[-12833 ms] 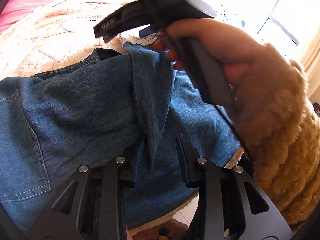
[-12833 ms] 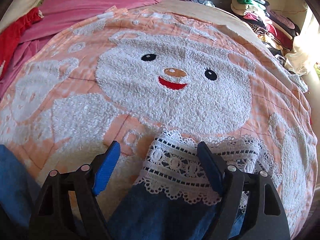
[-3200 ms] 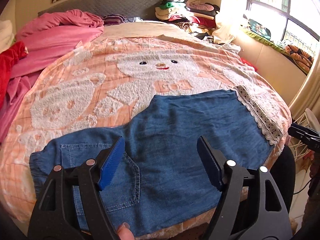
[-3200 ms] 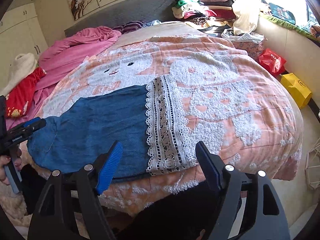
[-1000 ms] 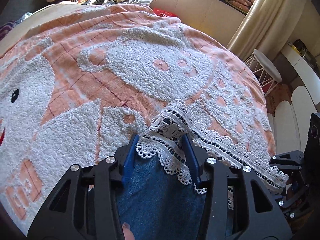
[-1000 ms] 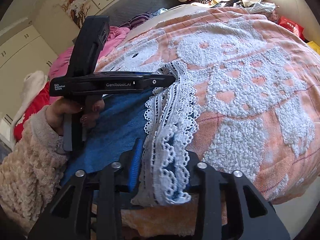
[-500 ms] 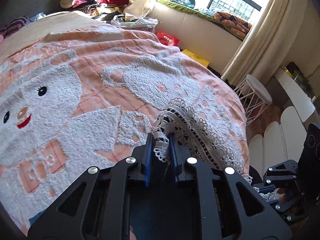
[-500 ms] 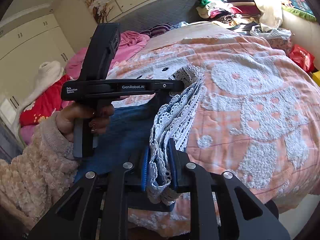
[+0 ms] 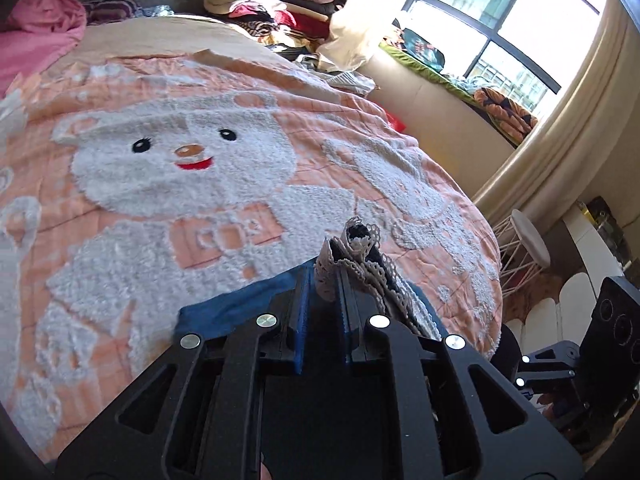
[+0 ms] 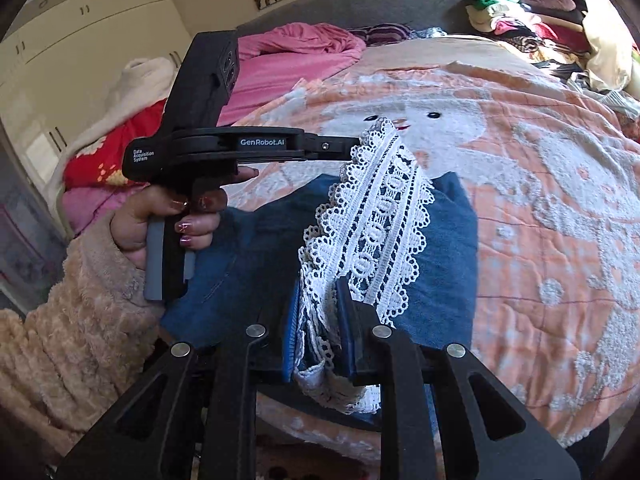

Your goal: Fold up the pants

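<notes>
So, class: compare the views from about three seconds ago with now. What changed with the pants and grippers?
Both grippers, open then, closed on the pants' lace hem: left gripper and right gripper now lift it off the bear blanket. The denim pants stay on the bed.

One pants, two grippers, one blanket, one stool.

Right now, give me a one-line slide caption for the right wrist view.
Both grippers, right and left, pinch the lace hem of blue pants, lifting it above the blanket.
</notes>
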Demonstrator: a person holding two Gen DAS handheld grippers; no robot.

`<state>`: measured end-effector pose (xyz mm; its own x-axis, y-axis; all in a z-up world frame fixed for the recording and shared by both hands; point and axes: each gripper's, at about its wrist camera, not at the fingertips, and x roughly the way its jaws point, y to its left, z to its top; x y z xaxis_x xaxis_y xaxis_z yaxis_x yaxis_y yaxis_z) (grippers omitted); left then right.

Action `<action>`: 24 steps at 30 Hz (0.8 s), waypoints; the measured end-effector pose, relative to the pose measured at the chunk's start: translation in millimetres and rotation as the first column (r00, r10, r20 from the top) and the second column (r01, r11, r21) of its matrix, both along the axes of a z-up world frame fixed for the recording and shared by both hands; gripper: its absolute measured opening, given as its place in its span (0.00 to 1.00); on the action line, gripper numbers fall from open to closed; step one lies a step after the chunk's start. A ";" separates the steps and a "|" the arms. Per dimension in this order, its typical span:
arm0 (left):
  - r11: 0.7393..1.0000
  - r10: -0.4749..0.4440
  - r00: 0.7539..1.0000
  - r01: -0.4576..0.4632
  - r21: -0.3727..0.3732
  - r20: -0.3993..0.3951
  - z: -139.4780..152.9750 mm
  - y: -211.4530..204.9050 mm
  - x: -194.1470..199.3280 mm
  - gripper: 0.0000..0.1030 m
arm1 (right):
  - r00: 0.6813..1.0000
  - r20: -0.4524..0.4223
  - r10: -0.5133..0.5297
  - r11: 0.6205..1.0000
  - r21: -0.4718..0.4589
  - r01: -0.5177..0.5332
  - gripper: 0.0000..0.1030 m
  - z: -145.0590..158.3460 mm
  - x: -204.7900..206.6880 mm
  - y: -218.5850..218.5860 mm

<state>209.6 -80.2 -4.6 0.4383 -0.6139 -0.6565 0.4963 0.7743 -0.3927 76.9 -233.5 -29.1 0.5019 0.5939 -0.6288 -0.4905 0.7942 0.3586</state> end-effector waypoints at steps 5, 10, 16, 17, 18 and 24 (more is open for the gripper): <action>0.992 0.098 0.994 -0.102 -0.075 -0.052 -4.7 44.8 -13.4 0.08 | 0.996 -0.039 0.079 0.996 -0.043 -0.081 0.16 -18.3 -5.0 40.0; 0.985 0.141 0.984 -0.151 -0.082 -0.110 -13.6 62.9 -23.8 0.27 | 0.993 -0.059 0.100 0.989 -0.104 -0.106 0.16 -39.9 -8.6 57.8; 0.990 0.081 0.982 -0.098 -0.097 -0.172 -23.3 45.8 -31.8 0.38 | 0.999 0.007 0.050 0.990 -0.135 -0.049 0.36 -27.5 -27.4 43.5; 0.991 0.074 0.981 -0.093 -0.098 -0.179 -25.1 41.7 -30.6 0.40 | 0.999 0.024 0.035 0.987 -0.158 -0.031 0.45 -25.7 -32.8 41.3; 0.992 0.078 0.979 -0.095 -0.085 -0.186 -27.3 37.5 -28.8 0.40 | 0.999 0.035 0.036 0.984 -0.173 -0.030 0.45 -25.1 -38.4 40.8; 0.992 0.118 0.962 -0.124 -0.007 -0.245 -45.8 22.1 -12.5 0.40 | 0.993 0.086 0.077 0.963 -0.265 -0.052 0.50 -32.6 -64.5 57.1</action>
